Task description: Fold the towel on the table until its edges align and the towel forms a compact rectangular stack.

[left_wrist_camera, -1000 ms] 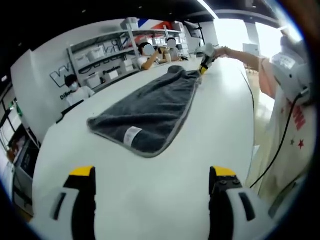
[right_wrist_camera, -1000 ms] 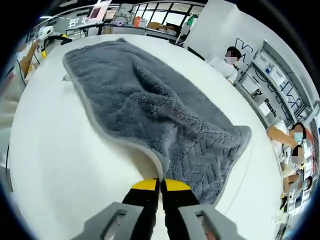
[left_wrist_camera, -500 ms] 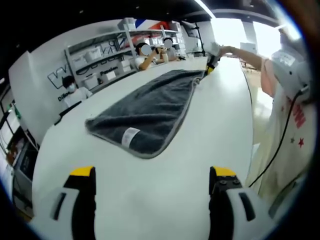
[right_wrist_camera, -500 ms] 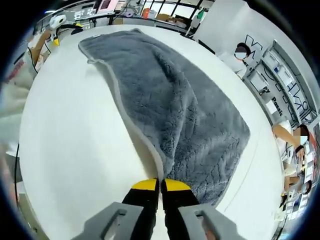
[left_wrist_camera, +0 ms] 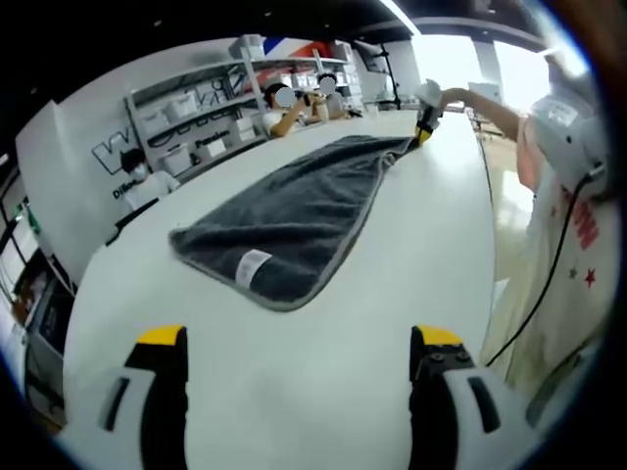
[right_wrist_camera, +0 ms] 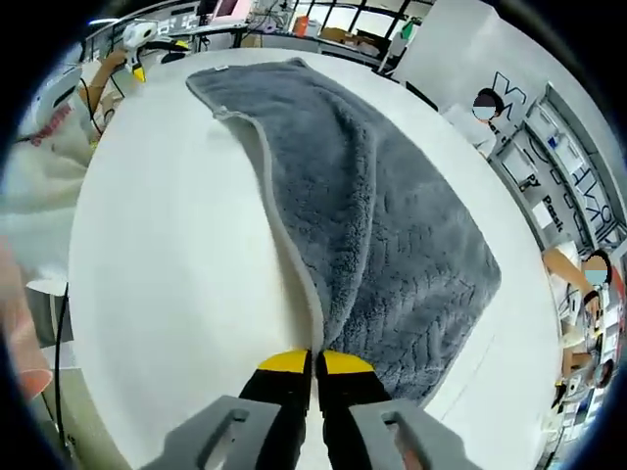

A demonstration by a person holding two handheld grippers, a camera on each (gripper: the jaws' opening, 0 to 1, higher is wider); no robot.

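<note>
Left gripper view: your left gripper [left_wrist_camera: 294, 367] hangs with jaws wide over bare table [left_wrist_camera: 392, 255], short of the towel [left_wrist_camera: 294, 211], which lies along the table's middle. Your right gripper [left_wrist_camera: 425, 127] pinches the far corner, seemingly.

Right gripper view: jaws clamped on the towel's [right_wrist_camera: 392, 235] edge. Keep it taut, and grab the near corner before folding.

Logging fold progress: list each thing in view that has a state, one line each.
towel: spread flat on the table, unfolded, one corner pinched.
right tongs: shut on the towel's light edge at a corner.
left tongs: open, holding nothing, above the table short of the towel.
white label: lying face up near the towel's near edge.
table: white, bearing the towel.
</note>
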